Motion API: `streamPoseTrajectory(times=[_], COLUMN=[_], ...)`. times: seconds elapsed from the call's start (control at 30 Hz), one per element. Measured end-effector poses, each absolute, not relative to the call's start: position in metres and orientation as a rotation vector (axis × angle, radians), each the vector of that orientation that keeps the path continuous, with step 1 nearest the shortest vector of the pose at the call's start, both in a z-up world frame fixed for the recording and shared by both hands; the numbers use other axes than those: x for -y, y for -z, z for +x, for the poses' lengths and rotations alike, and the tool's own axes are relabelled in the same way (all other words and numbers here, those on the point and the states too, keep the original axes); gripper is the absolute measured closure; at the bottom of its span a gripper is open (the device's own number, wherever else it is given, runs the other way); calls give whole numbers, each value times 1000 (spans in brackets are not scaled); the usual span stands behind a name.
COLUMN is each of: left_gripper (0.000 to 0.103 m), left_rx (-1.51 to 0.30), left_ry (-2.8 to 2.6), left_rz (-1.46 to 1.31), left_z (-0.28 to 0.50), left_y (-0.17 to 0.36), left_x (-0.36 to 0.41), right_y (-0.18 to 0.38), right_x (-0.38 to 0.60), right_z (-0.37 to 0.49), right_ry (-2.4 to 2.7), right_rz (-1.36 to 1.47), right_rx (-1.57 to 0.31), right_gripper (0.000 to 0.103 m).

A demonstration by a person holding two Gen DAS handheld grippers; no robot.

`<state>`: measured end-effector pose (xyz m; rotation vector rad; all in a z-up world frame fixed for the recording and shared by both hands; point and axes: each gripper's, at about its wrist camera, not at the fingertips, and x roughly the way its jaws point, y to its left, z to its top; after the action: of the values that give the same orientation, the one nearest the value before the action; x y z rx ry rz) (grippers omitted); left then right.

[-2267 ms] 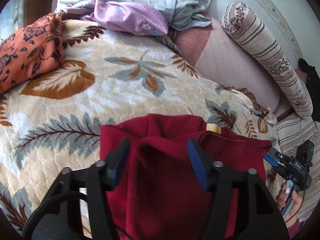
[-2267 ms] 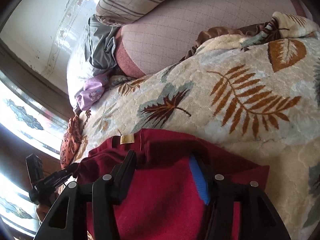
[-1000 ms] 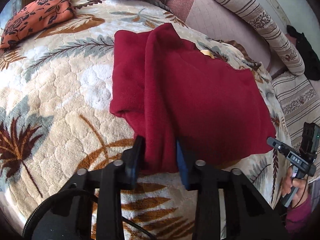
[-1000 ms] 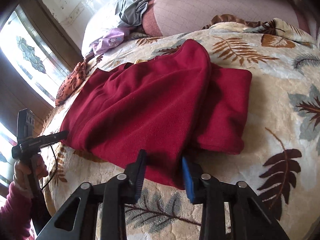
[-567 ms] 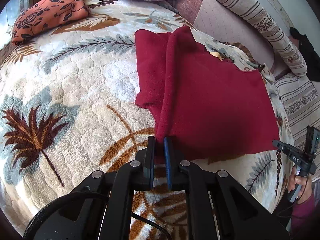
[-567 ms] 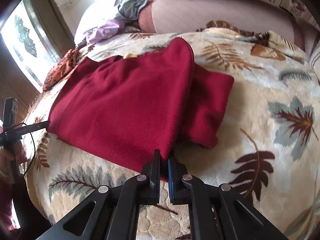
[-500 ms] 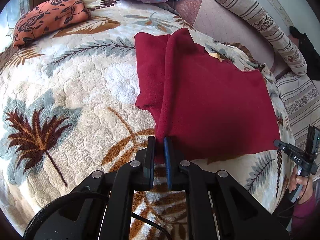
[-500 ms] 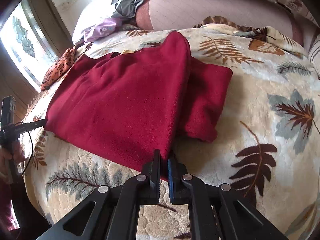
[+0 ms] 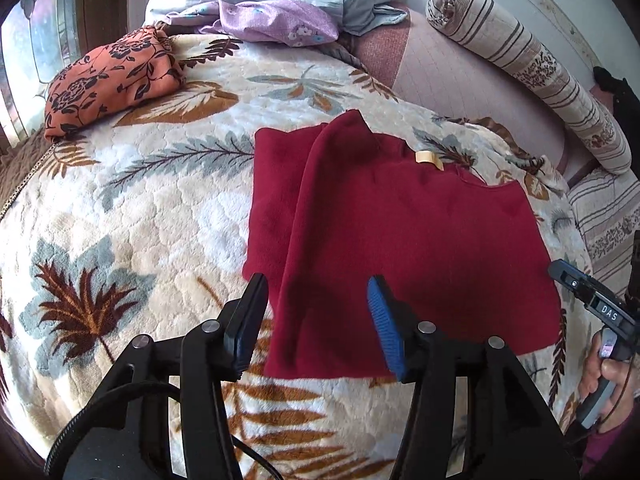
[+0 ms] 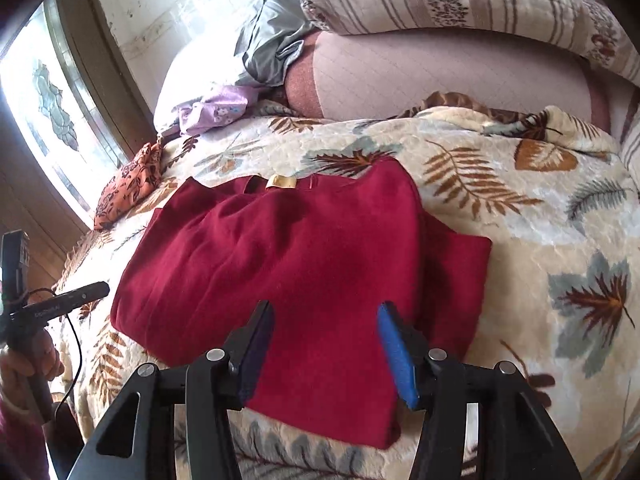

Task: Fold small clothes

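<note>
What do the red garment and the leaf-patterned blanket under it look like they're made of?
Red garment: probably fleece or brushed knit; matte, softly napped surface, thick rounded fold edges, a small tan label at the neck.
Leaf-patterned blanket: looks like plush embossed fleece; slightly shiny pile pressed into puffy, quilted-looking bumps. The exact fibre of either cannot be told.

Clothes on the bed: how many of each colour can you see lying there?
Red: 1, the sweater, flat on the blanket
Orange floral: 1, the folded piece near the window
Purple floral: 1, the crumpled piece at the bed's far end
Grey: 1, the crumpled piece beside the purple one
Total: 4
</note>
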<state>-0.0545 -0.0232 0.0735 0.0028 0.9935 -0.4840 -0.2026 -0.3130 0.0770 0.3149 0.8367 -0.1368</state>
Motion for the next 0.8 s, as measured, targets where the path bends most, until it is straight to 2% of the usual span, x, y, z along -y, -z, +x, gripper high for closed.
streamPoseTrajectory(times=[0.17,0.33,0.47,0.63,0.8], left_gripper=[51,51,47,46,45], left_rx=[-993,-992,-983,-975,-983], left_ry=[368,333,337,347,361], left_rz=[23,7,8,26,5], left_z=[-37,-24,-22,-21,-20], left_y=[-52,-35,-32,-32,-31], left_x=[32,22,22,26,21], right_y=[-56,-21,-33,-67,-72], right_x=[314,328,323,299,244], right_z=[-145,-108,-100,-103,-63], right_ry=[207,260,297,215,4], right_rz=[259,230,195,312,360], right_rx=[-871,-940,-959,-831,-865], right_gripper=[57,57,57,57,57])
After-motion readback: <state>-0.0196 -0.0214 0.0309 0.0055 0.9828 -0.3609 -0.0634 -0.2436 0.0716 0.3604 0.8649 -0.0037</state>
